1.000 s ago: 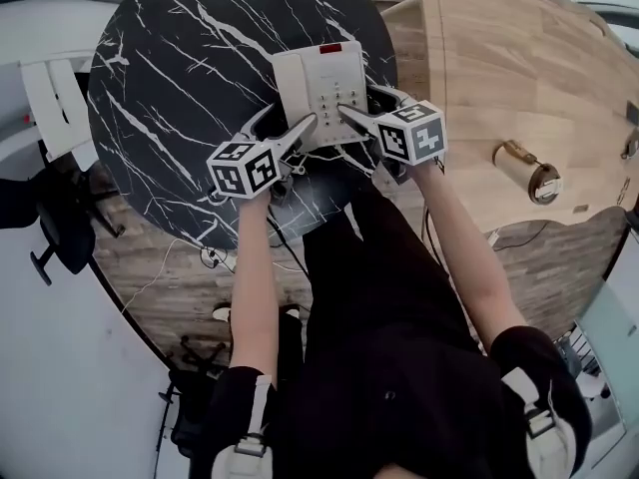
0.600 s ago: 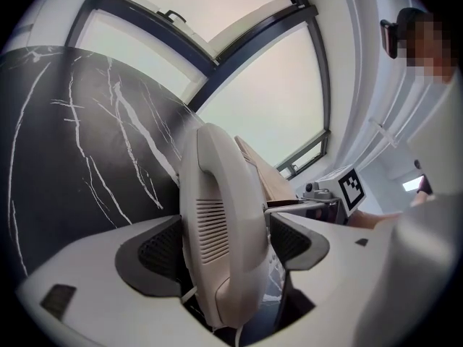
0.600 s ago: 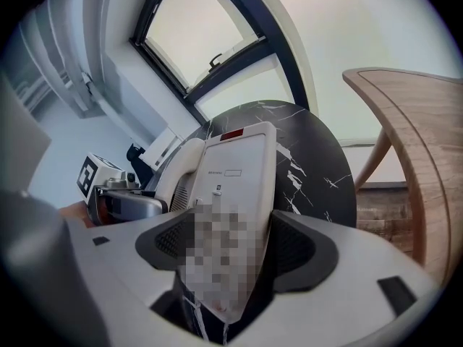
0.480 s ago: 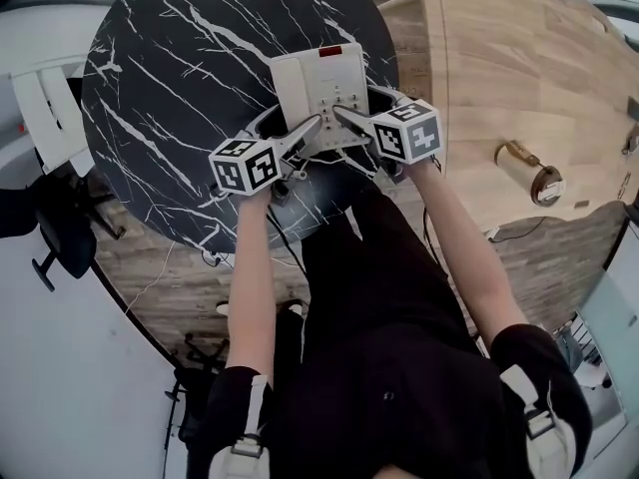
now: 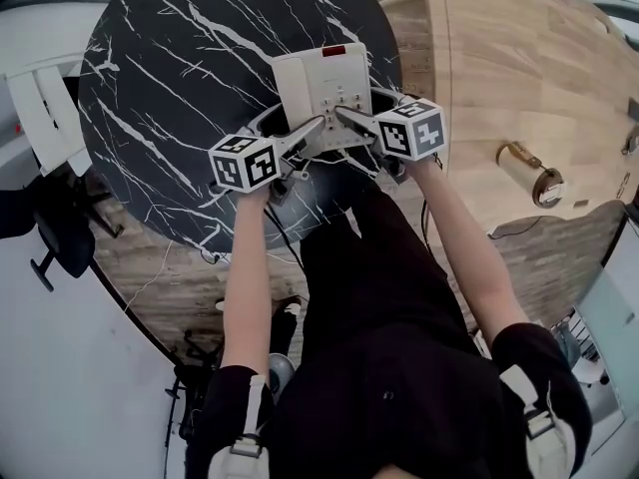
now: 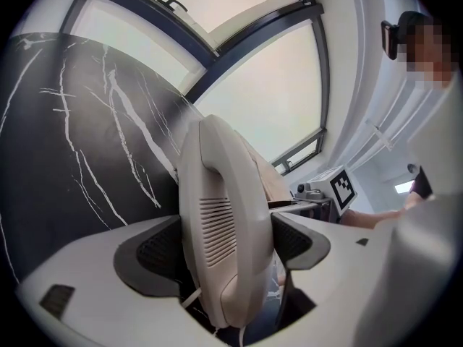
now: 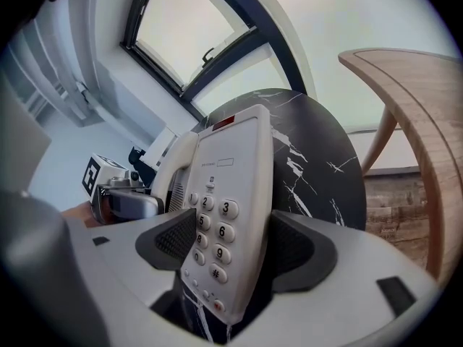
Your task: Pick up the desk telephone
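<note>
The cream plastic desk telephone (image 5: 321, 86) is at the round black marble counter's (image 5: 170, 88) near edge, with the left gripper (image 6: 226, 248) jaws clamped on its handset (image 6: 221, 208) and the right gripper (image 7: 230, 246) jaws on its keypad side. It is probably light, stiff and slick, and the handset may sit loose, so gripping both halves suits.

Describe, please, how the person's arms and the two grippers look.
The left gripper and right gripper are both light grey, with broad curved jaws lined by dark, dimpled pads. Each carries a white cube printed with black square markers. The forearms are bare; the person wears a black short-sleeved top.
</note>
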The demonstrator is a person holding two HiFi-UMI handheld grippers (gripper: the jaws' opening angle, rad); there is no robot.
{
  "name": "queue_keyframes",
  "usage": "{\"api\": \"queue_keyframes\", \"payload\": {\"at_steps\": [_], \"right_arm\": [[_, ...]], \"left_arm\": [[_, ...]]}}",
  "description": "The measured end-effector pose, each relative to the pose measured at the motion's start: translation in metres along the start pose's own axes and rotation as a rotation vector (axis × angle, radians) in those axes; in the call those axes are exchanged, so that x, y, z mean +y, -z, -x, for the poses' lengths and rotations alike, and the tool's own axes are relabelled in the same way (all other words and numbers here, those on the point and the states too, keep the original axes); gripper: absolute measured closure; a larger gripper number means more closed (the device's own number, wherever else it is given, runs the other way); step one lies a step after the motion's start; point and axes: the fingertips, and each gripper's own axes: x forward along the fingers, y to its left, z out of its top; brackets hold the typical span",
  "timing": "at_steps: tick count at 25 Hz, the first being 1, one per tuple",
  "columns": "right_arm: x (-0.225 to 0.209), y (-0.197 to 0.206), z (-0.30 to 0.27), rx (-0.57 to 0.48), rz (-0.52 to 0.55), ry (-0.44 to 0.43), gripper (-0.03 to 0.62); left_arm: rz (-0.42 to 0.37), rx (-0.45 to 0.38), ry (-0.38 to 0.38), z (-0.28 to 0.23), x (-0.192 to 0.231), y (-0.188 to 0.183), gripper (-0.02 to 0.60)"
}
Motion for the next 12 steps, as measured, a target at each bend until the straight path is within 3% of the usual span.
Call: {"api": "queue_keyframes", "payload": {"at_steps": [5, 12], "right_arm": [[-0.0008, -0.0010, -0.0001, -0.023, 0.001, 0.004, 0.278], [-0.0023, -0.0004, -0.0003, -0.010, -0.002, 0.005, 0.273]], "left_arm": [[0.004, 0.015, 0.011, -0.0019, 0.0008, 0.0003, 0.193], [0.074, 0.012, 0.017, -0.0024, 0.0015, 0.0029, 0.195]]}}
